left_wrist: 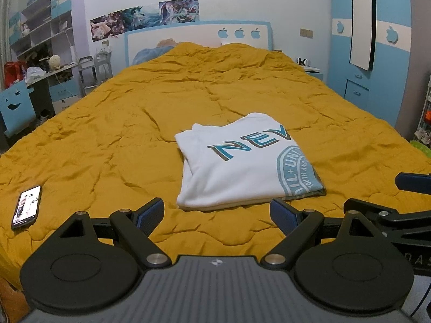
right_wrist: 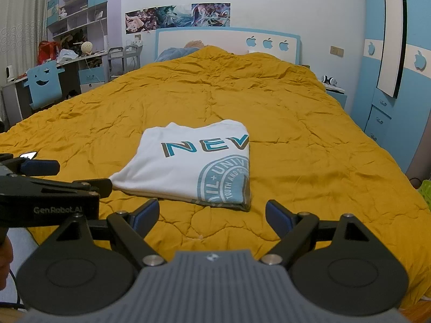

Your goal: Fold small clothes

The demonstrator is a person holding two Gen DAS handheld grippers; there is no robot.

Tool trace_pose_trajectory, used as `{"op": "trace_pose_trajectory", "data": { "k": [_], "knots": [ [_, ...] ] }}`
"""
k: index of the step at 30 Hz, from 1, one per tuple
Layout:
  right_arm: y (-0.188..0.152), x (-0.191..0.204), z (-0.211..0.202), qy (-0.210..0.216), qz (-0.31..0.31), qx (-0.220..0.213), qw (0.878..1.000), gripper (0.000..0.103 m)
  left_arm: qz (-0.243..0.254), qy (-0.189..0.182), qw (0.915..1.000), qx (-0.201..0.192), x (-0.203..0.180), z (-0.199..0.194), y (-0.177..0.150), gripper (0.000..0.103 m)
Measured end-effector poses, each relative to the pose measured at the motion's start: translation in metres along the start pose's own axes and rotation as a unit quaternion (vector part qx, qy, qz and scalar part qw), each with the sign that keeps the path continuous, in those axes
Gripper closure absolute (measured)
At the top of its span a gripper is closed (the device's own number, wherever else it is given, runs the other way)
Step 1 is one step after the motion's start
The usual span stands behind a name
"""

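A white T-shirt (left_wrist: 237, 161) with teal lettering and a round teal print lies folded into a neat rectangle on the mustard quilt (left_wrist: 134, 123); it also shows in the right wrist view (right_wrist: 188, 167). My left gripper (left_wrist: 216, 214) is open and empty, just short of the shirt's near edge. My right gripper (right_wrist: 211, 214) is open and empty, also just short of the near edge. The right gripper shows at the left wrist view's right edge (left_wrist: 404, 196), and the left gripper at the right wrist view's left edge (right_wrist: 54, 180).
A phone (left_wrist: 27, 207) lies lit on the quilt at the near left. The bed's headboard (left_wrist: 199, 35) and a blue pillow are at the far end. A desk with a blue chair (right_wrist: 44, 86) stands left; a blue wardrobe (right_wrist: 398, 80) stands right.
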State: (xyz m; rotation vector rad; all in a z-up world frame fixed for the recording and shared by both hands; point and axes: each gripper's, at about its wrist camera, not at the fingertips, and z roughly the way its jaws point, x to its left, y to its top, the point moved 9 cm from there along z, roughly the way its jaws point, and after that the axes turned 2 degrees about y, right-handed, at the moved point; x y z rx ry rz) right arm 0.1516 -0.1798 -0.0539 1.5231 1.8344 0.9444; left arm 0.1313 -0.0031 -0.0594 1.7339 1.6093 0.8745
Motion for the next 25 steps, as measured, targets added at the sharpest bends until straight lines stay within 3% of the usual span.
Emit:
{"op": "trace_pose_trajectory", "data": {
  "k": [25],
  "knots": [
    [-0.0011, -0.0013, 0.0017, 0.003, -0.001, 0.001, 1.000, 0.021, 0.003, -0.005, 0.9998, -0.017, -0.0067, -0.0038, 0.0007, 0.000]
  ]
}}
